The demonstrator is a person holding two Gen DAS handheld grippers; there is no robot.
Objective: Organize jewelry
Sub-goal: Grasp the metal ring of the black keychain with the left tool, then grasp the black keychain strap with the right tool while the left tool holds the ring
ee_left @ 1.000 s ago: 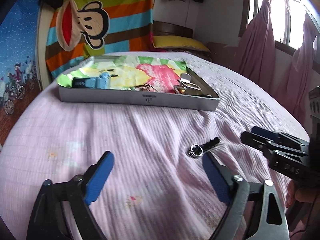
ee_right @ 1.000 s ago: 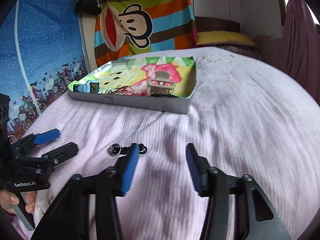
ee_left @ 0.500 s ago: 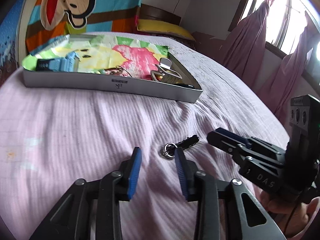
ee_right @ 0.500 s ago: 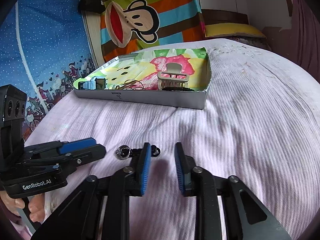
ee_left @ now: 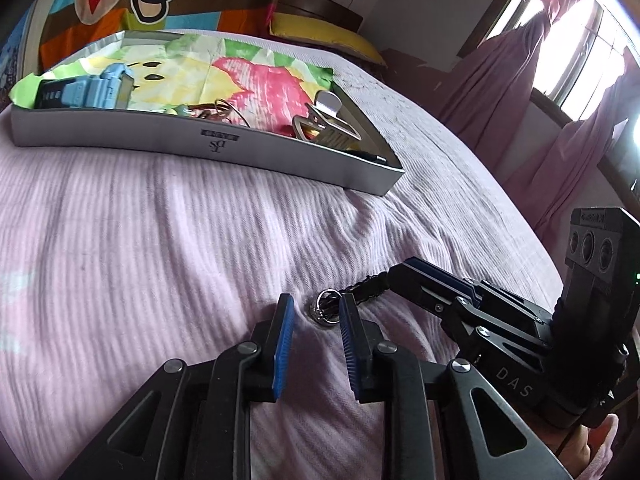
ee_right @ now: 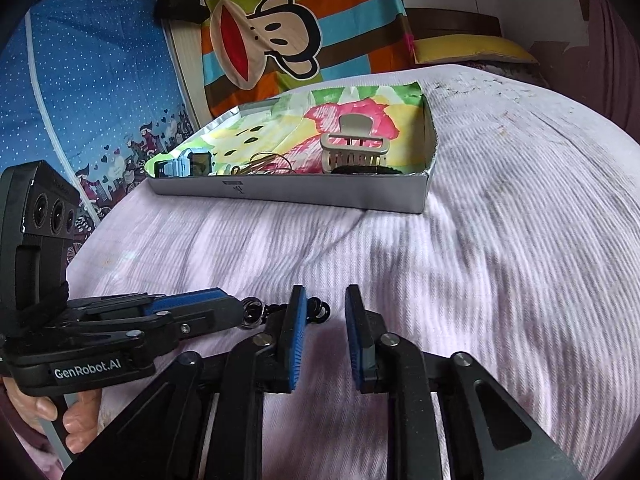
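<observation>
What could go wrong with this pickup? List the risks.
1. The left gripper is open around a small silver ring sunk in a dimple of the soft pink bedspread; closing may pinch fabric or push the ring deeper.
2. The right gripper sits at the far end of the attached black beaded strand; the two grippers could collide or tug it opposite ways.

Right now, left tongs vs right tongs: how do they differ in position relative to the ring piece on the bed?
The left tongs have the silver ring between their blue pads; the right tongs have only bare pink bedspread between theirs.
The left tongs are at the ring end; the right tongs sit beside the black beaded end, which lies outside their left pad.
Shared: both are slightly open, low over the bedspread, gripping nothing.
</observation>
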